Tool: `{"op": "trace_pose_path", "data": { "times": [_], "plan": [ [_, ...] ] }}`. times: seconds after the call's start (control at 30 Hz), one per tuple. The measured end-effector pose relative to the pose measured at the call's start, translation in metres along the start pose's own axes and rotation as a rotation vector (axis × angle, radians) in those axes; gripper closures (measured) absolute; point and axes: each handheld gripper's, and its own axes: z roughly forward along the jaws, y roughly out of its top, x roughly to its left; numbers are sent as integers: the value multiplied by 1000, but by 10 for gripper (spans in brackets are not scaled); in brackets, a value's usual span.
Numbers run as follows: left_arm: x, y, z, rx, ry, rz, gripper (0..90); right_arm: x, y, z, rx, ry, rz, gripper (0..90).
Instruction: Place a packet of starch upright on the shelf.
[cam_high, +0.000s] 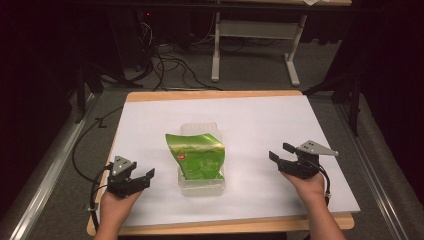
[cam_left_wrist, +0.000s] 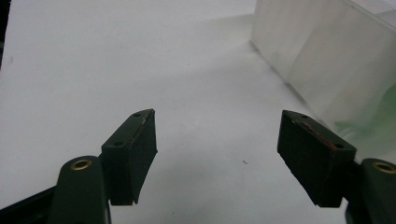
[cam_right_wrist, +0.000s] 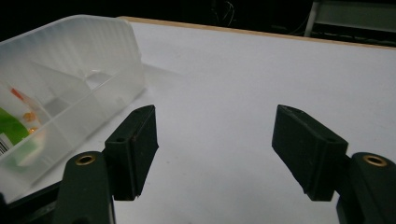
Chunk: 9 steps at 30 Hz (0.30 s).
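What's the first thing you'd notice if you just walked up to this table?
The shiny green bag stands out most, sitting in a clear plastic box in the middle of the white table. On either side, a hand holds a black gripper: the left gripper near the table's front left, the right gripper at the right, both with jaws open and holding nothing.

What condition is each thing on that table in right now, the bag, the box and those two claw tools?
Green bag: crumpled, lying in the plastic container, rising above its rim.
Plastic container: clear, upright, no lid on, resting on the table.
Left gripper: open, holding nothing, beside the container.
Right gripper: open, holding nothing, apart from the container.
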Motion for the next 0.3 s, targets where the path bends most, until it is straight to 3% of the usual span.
{"op": "trace_pose_path", "data": {
  "times": [0.3],
  "plan": [
    [2,-1,3,26,-12,-1,233,0,0,2,8,-14,-5,316]
  ]
}}
